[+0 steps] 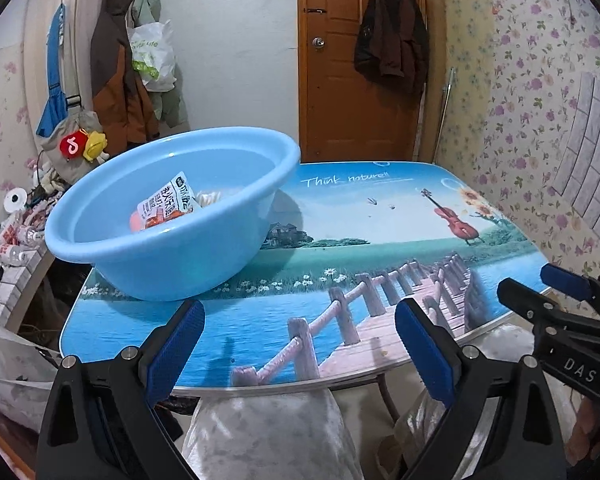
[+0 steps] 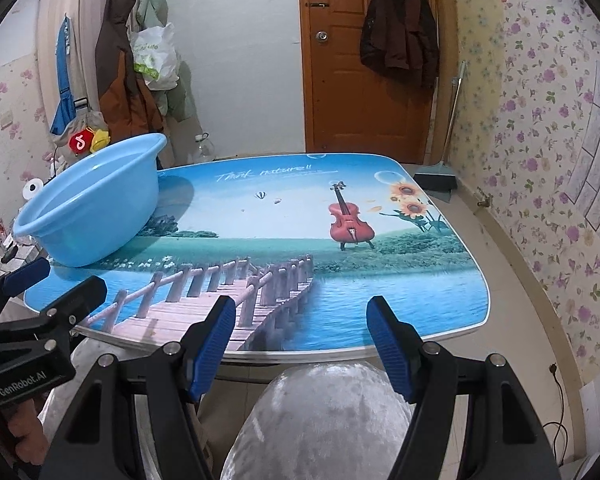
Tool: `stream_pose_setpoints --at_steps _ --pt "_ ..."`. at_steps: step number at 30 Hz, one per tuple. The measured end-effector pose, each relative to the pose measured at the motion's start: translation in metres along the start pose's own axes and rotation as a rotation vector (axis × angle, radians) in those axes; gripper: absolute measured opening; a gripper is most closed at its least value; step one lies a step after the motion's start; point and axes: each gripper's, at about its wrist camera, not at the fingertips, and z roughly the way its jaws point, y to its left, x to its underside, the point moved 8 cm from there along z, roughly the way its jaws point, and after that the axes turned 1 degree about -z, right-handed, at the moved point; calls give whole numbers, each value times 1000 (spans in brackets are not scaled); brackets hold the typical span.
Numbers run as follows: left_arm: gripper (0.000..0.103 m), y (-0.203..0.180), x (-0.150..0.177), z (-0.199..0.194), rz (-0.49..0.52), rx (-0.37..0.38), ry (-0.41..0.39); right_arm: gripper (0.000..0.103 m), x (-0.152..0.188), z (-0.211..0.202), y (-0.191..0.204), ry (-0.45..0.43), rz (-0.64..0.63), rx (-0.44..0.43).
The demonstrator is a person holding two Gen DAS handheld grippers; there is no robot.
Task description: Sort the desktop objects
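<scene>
We see the light blue basin [image 1: 172,216] on the table [image 1: 380,280], ahead and left of our left claw [image 1: 300,344], farther left of our right claw [image 2: 302,340]. Both claws stand spread, pinching nothing. Inside lies a white-and-orange snack packet [image 1: 168,208].
</scene>
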Motion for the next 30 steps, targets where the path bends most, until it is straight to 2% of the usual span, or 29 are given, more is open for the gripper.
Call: stream_pose_setpoints --at_steps 11,18,30 --pt "97 7 8 10 -3 -37 -1 70 3 2 12 -18 -58 23" --pt "97 11 11 16 -21 -38 22 70 6 10 6 14 -26 28" --pt "97 9 9 14 -25 -41 31 70 5 10 7 16 -35 38"
